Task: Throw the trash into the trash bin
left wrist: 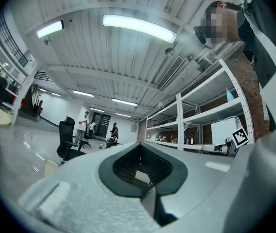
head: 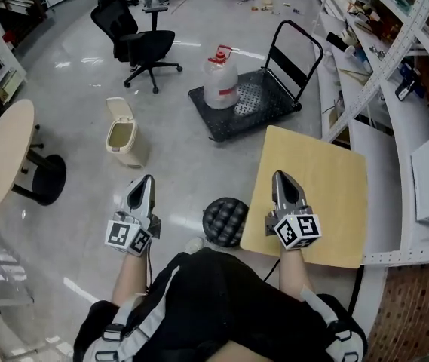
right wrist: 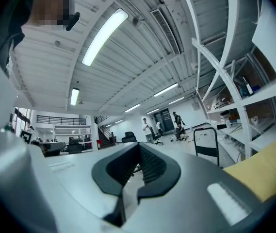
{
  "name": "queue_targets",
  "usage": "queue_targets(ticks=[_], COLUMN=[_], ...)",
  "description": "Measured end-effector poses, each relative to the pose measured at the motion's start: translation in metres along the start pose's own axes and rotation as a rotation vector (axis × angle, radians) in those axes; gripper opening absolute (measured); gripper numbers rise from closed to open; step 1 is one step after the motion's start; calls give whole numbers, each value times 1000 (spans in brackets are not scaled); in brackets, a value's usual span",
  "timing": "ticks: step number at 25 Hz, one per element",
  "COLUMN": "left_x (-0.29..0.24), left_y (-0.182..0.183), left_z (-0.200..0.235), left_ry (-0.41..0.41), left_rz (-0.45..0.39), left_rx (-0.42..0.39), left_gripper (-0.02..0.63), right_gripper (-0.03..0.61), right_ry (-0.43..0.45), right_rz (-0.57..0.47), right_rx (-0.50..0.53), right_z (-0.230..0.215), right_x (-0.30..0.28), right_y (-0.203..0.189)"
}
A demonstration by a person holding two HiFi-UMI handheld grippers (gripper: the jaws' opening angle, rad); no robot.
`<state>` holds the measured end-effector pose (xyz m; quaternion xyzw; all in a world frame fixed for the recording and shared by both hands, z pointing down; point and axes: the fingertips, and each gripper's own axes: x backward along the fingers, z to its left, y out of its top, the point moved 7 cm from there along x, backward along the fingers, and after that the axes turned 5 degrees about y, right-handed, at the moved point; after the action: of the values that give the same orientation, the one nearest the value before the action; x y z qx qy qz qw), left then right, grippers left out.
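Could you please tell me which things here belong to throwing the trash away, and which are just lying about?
For the job:
- trash bin, lid up
- left gripper and right gripper, both shut, nothing held

Just lying about:
- office chair
- water jug on the cart
- yellow table
- round table

Ahead of the left gripper (head: 140, 185) stands a cream trash bin (head: 121, 136). Both grippers are grey, with black-and-white square markers on their cubes. Under the right gripper (head: 284, 179) lies a pale yellow tabletop (head: 331, 202). Beyond it, a black cart (head: 253, 105) carries a translucent white jug (head: 220, 81) with a red cap and label.
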<state>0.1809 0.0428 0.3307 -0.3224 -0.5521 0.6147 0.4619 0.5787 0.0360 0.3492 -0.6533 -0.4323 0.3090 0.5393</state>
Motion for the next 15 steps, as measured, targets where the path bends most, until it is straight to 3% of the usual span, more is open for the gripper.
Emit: queue_targets(ticks=[6, 11, 15], left_x=[58, 118, 146], left_y=[17, 21, 28], left_z=[4, 24, 47], left_ry=[163, 324, 404], left_rz=[-66, -73, -100], left_rx=[-91, -92, -93], left_gripper=[0, 0, 0], right_gripper=[6, 6, 6], right_ry=[160, 286, 358], right_rz=[48, 88, 96], right_rx=[-60, -63, -71], right_z=[25, 63, 94], right_x=[-26, -53, -84], right_y=[-18, -29, -34])
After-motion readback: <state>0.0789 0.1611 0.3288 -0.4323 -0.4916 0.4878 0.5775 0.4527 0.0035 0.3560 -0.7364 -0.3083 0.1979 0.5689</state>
